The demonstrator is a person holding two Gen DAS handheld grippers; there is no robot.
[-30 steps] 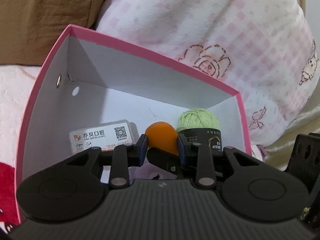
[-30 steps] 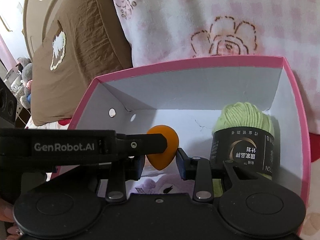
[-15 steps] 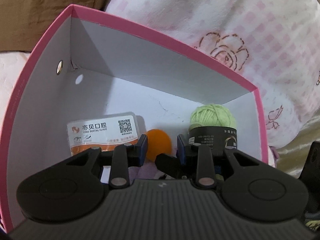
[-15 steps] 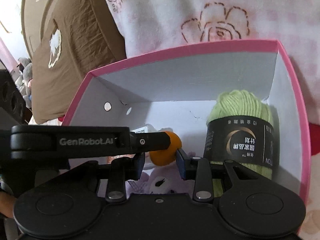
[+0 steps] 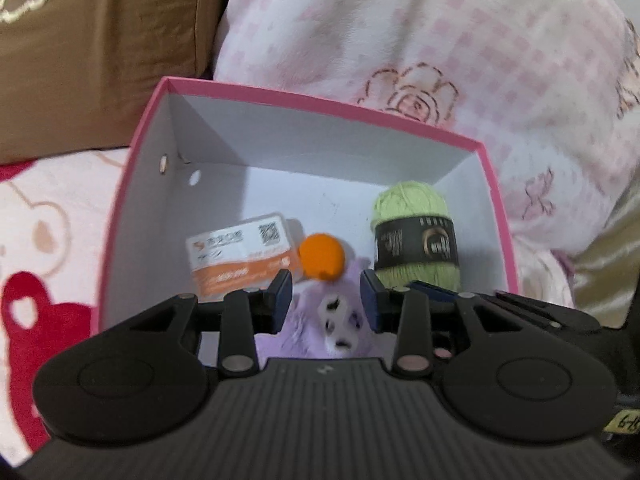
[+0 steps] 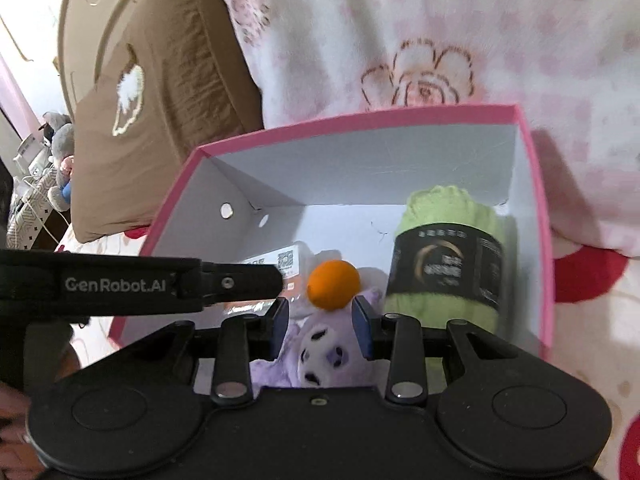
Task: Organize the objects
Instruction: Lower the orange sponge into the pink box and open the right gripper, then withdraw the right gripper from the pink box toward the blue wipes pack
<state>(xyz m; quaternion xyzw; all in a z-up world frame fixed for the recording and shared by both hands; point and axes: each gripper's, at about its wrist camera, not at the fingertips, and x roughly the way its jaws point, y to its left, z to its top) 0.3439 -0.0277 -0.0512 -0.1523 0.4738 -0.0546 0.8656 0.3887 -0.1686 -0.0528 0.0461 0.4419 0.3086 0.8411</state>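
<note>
Pink box (image 5: 320,108) is set on the bedding, open side up; all four items are seen inside it. Far left: card pack (image 5: 240,256), laid flat near the left wall, long axis running across the view. Middle: orange ball (image 5: 322,256), rested on the floor against the pack's right end and the purple plush toy (image 5: 336,312). Right: green yarn (image 5: 416,232), stood on end by the right wall.

Left gripper (image 5: 326,300): jaws have just been opening; nothing is pinched between them; ball is seen dead ahead and below the tips, plush directly under the gap. Right gripper (image 6: 320,322): pads are drawn nearly together, nothing is held; the same ball is framed just past its tips.

Judgement: ball is taken as placed. In the right wrist view the left finger is seen just beside the ball, so the left side is judged nearer. A straight lift out is called for, with the rim cleared.
</note>
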